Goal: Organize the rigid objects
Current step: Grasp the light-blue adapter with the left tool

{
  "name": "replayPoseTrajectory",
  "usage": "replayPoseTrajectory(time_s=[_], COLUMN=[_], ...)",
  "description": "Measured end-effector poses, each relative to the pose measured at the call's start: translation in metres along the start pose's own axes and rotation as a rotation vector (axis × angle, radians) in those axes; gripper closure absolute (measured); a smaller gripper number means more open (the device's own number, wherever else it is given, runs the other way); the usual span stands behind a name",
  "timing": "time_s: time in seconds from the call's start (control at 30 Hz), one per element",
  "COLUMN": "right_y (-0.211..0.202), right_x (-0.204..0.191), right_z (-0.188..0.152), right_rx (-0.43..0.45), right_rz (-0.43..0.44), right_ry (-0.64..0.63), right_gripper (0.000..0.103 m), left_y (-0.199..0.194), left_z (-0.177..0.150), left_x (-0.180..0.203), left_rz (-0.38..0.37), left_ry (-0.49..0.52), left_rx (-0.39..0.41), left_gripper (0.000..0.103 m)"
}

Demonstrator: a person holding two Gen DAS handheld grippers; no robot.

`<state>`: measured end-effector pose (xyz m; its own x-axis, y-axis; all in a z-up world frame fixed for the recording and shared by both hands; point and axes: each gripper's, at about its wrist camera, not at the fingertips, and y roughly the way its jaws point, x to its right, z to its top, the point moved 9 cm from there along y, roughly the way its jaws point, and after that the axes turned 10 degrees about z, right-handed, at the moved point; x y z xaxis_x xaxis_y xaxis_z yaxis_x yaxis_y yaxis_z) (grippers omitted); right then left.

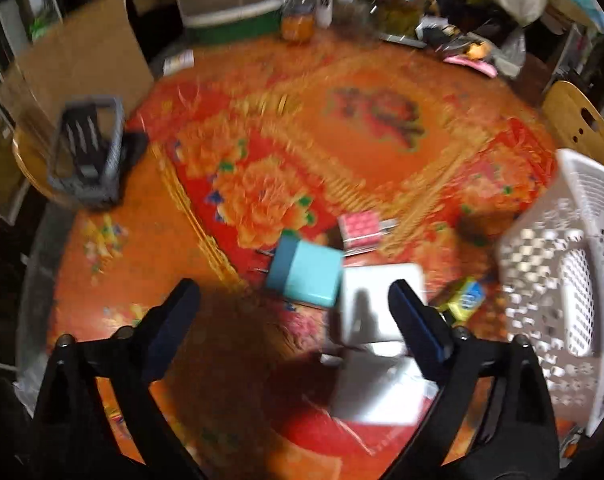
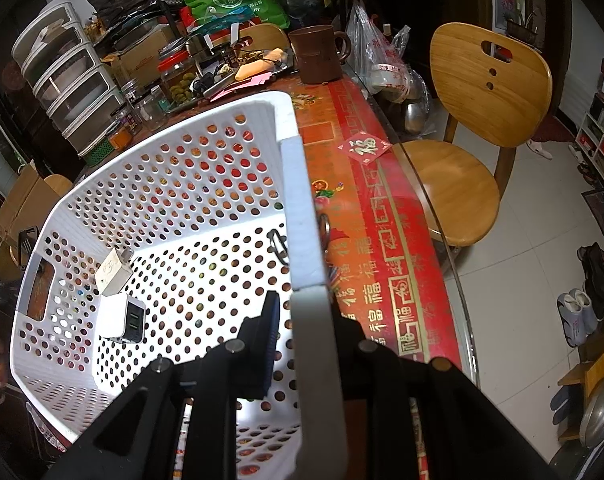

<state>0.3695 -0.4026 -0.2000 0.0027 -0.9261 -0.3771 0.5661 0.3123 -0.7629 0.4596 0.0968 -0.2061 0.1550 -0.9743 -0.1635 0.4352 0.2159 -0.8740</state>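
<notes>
In the blurred left wrist view my left gripper point(image 1: 294, 304) is open and empty above the red flowered table. Just beyond its fingers lie a teal charger block point(image 1: 305, 276), a white square block point(image 1: 377, 304), a pink cube point(image 1: 359, 228) and a small yellow-green box point(image 1: 463, 300). The white perforated basket point(image 1: 561, 280) stands at the right. In the right wrist view my right gripper point(image 2: 302, 320) is shut on the basket's near rim point(image 2: 302, 216), which is tilted. Inside the basket lie a white USB charger point(image 2: 122, 318) and a cream plug adapter point(image 2: 114, 270).
A grey slotted holder point(image 1: 88, 152) sits at the table's left edge. Jars, a drawer unit point(image 2: 70, 80), a brown mug point(image 2: 315, 54) and bags crowd the far side. A wooden chair point(image 2: 473, 128) stands right of the table. A cardboard box point(image 1: 82, 60) is at the back left.
</notes>
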Motion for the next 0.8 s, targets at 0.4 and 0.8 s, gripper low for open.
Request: replayPoseTrajectory(time_s=[0.4, 0.8], right_y=[0.0, 0.0], right_x=[0.0, -0.001], right_z=[0.001, 0.002], right_rx=[-0.005, -0.004], right_rz=[-0.004, -0.001], right_ry=[-0.007, -0.005], right_gripper=[0.083, 0.083], left_y=[0.042, 0.052], left_z=[0.012, -0.005], left_x=[-0.011, 0.009], left_rz=[0.003, 0.042], left_ry=[-0.05, -0.054], left_rx=[-0.01, -0.045], left_gripper=[0.014, 0.04])
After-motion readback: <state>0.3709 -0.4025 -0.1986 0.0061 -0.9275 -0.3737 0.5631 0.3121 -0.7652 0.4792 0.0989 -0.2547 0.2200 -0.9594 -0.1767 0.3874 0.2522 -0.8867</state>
